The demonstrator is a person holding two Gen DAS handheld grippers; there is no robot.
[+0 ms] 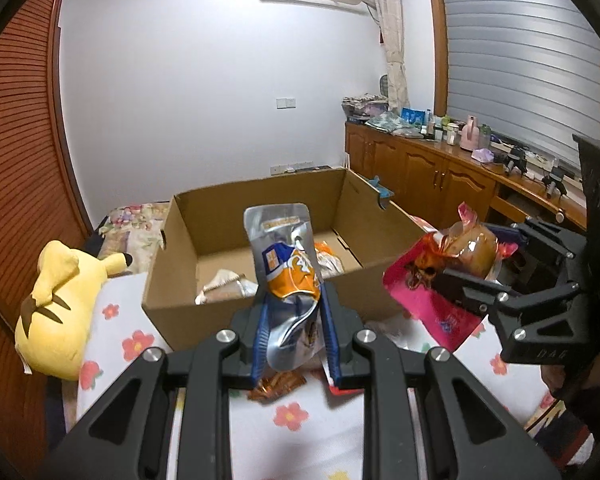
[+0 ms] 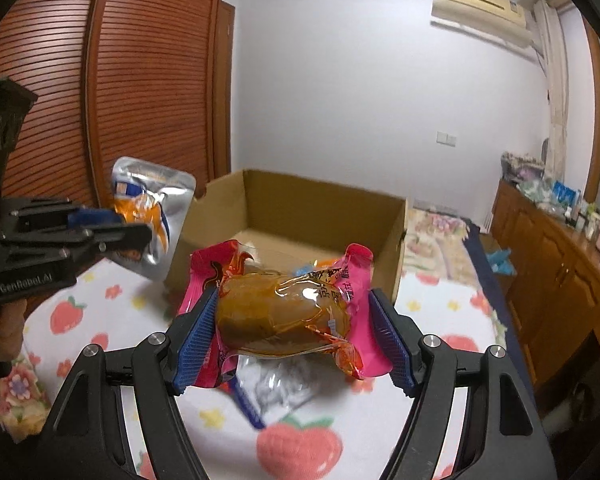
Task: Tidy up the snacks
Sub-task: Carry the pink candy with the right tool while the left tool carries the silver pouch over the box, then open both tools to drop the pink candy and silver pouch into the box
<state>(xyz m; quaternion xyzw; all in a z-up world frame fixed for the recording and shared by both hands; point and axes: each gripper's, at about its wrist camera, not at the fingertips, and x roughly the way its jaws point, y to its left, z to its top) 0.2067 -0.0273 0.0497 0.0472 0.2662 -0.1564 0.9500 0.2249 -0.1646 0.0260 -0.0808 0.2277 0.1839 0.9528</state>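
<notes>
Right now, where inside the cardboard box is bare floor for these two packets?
The brown cardboard box floor lies bare along its far wall and right side. The near-left part is crowded with a white packet and an orange packet.

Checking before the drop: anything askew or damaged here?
No damage or spills visible. The silver-orange pouch sits crumpled in the left claw; the pink snack pack lies crosswise in the right claw. The cardboard box stands open.

Silver-orange pouch (image 1: 288, 280); pink packet (image 2: 284, 312) (amber filling); brown box (image 1: 260, 216); flowered sheet (image 1: 292, 420).
</notes>
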